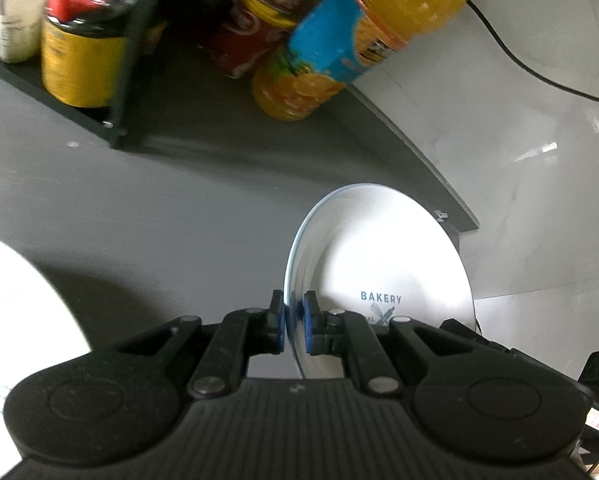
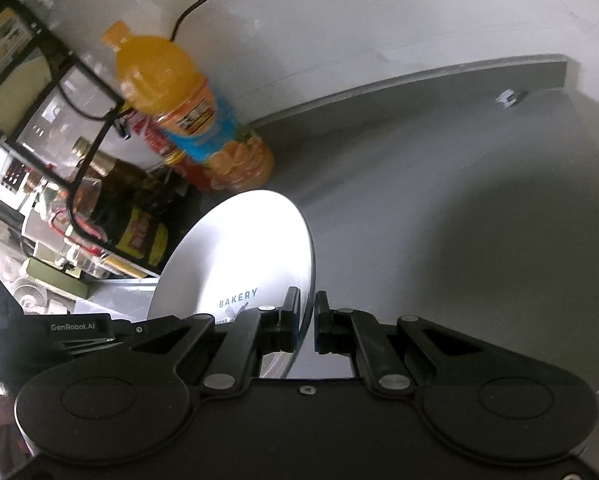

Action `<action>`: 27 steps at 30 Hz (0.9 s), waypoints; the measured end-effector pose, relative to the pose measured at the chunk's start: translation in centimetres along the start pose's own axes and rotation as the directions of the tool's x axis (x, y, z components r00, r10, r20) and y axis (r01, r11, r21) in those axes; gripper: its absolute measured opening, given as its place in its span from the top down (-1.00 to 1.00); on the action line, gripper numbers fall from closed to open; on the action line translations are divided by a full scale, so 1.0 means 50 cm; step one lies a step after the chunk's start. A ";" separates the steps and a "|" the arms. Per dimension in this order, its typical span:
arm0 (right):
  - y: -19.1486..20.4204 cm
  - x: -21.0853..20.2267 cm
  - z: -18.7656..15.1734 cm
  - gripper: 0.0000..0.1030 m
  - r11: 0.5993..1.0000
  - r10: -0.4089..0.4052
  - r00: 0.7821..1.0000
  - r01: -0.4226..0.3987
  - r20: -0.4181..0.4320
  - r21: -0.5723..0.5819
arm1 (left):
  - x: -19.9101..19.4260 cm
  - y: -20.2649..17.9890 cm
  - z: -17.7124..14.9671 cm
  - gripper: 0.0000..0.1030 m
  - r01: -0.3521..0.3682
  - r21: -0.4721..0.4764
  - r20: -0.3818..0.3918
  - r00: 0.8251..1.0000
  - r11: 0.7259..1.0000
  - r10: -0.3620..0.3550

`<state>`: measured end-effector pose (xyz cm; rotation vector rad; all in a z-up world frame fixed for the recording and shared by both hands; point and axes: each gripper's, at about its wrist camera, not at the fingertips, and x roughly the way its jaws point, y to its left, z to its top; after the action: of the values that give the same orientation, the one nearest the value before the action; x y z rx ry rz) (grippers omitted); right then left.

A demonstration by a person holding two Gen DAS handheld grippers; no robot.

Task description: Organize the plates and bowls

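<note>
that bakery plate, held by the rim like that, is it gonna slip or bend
The bakery plate looks glazed and glossy, so it may slip where the left tongs pinch its thin rim. It looks rigid, probably ceramic: unlikely to bend, likely to chip if dropped. The right tongs straddle the rim with a visible gap, adding little support.

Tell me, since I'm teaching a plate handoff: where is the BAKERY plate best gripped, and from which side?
Grip the thin rim, edge-on. The BAKERY plate is held on edge; the left gripper already pinches the rim. The right gripper straddles another part of the rim, a gap showing at one finger.
</note>
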<state>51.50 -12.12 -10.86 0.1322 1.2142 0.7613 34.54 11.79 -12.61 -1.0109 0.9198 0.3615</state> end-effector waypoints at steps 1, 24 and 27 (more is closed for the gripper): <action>0.010 0.002 -0.007 0.87 1.000 0.002 1.000 -0.002 0.000 0.003 | -0.009 0.011 0.002 0.86 -0.002 0.002 -0.001 1.000 1.000 0.002; 0.179 0.061 -0.155 0.87 1.000 0.014 1.000 -0.015 -0.011 -0.004 | -0.124 0.219 -0.007 0.86 -0.045 0.014 -0.020 0.999 0.999 0.045; 0.200 0.072 -0.174 0.87 1.000 0.022 1.000 -0.023 -0.019 -0.013 | -0.140 0.250 -0.013 0.86 -0.052 0.010 -0.021 0.998 0.999 0.052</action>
<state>39.76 -5.07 -12.17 0.1280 1.2266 0.7917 22.06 18.66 -14.24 -0.9855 0.9678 0.3899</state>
